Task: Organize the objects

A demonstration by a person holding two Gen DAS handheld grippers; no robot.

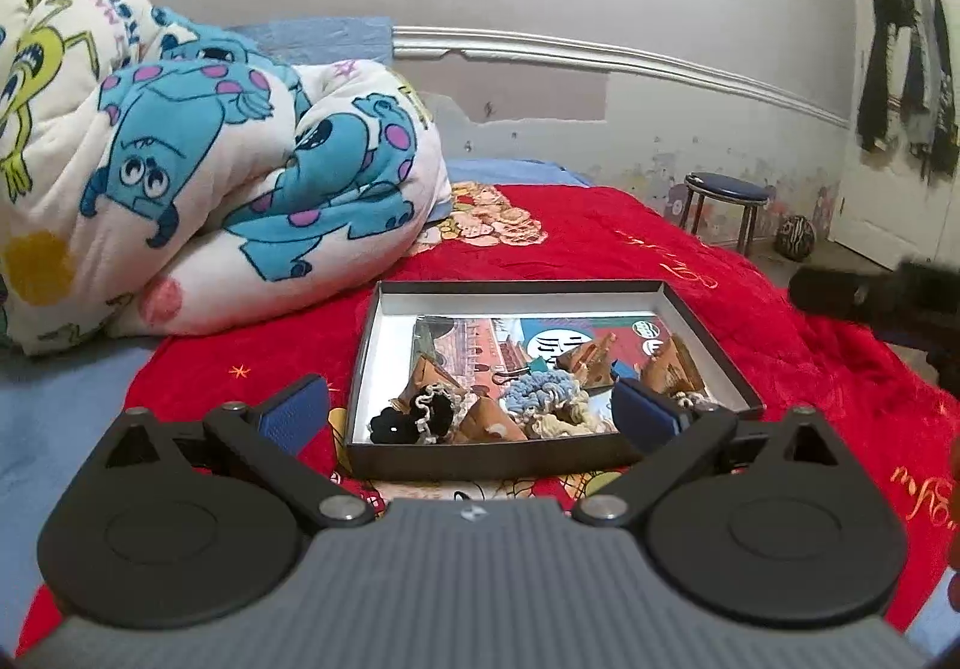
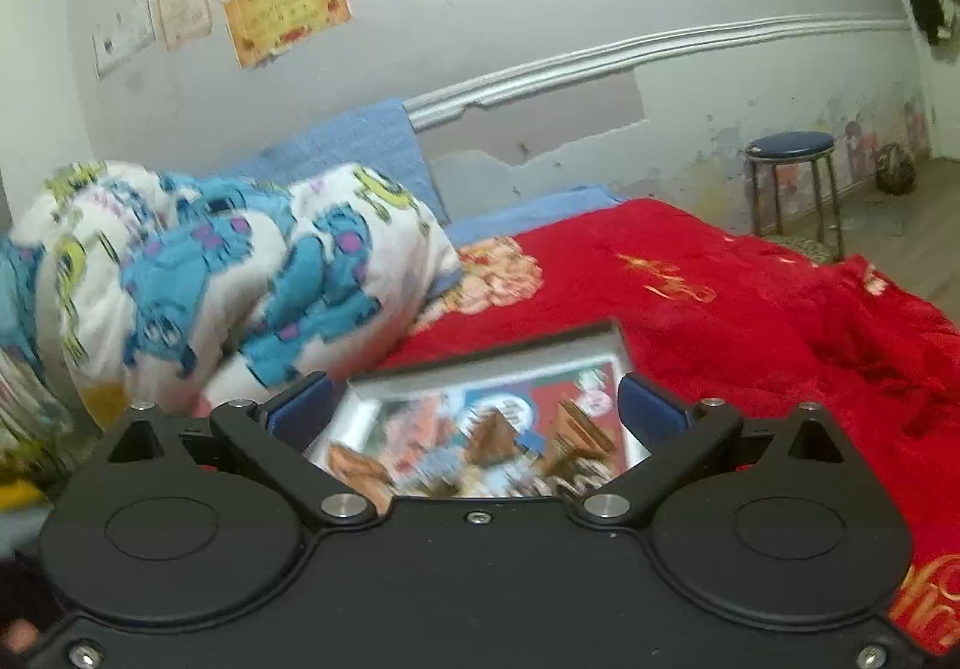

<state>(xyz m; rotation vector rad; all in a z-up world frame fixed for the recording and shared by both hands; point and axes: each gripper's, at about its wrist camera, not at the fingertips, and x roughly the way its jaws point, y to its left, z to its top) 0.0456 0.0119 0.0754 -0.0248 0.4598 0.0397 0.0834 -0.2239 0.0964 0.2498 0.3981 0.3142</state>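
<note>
Left gripper (image 1: 471, 411) spread wide, nothing between pads, above near rim of shallow box (image 1: 708, 333). Right gripper (image 2: 474, 408) likewise spread, empty, box (image 2: 618, 342) blurred beyond. Box on red blanket (image 1: 630, 249), mid-bed, beside folded quilt (image 1: 210, 177); inside, scrunchies (image 1: 543, 390), brown triangular packets (image 1: 675, 363), printed card (image 1: 474, 339).

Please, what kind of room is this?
Most likely a bedroom in a home. A bed with a red blanket and a folded cartoon quilt fills the view, and clothes hang on a white door.
</note>
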